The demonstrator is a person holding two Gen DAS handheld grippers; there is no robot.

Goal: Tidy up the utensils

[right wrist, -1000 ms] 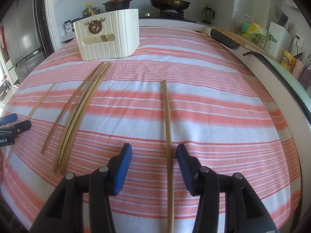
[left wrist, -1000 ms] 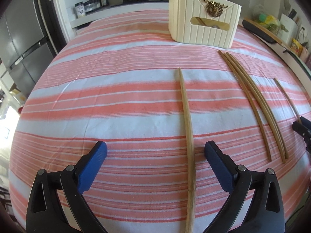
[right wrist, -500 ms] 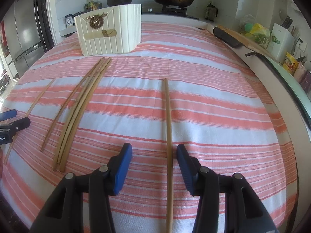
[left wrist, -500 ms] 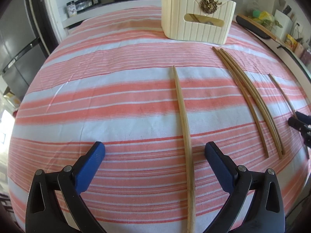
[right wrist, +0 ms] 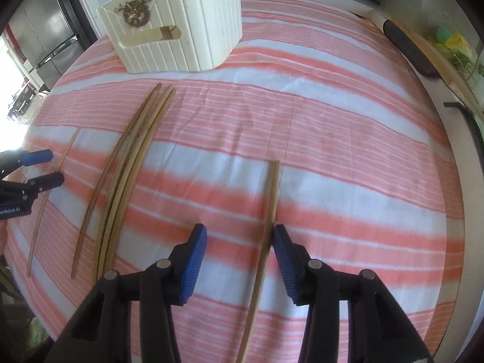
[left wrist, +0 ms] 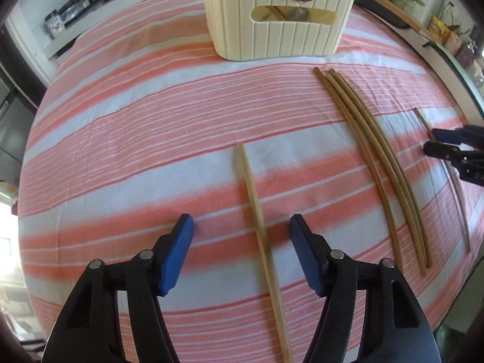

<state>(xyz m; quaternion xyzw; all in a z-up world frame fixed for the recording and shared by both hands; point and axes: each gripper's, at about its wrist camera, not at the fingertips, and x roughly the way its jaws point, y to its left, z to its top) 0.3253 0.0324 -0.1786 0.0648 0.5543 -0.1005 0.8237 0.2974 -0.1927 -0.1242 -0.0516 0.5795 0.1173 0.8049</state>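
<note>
- The left gripper [left wrist: 241, 224], blue-padded, stood with fingers spread either side of a pale wooden chopstick [left wrist: 257, 208] on the pink-and-white striped tablecloth [left wrist: 136, 139].
- The right gripper [right wrist: 240, 236] was likewise parted around a second tan chopstick [right wrist: 270, 199], its right pad just beside it.
- 3 darker chopsticks [left wrist: 372, 148] lay bundled between both grippers, near the cream ribbed basket [left wrist: 281, 30].

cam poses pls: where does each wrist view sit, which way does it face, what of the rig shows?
Left wrist: on left gripper, low over striped cloth, facing the cream ribbed basket; blue pads straddle a pale wooden chopstick; right gripper at right edge.
Right wrist: on right gripper, same heading; another chopstick against its right pad; left gripper at left edge.
Shared: basket, bundle of three brown chopsticks.
</note>
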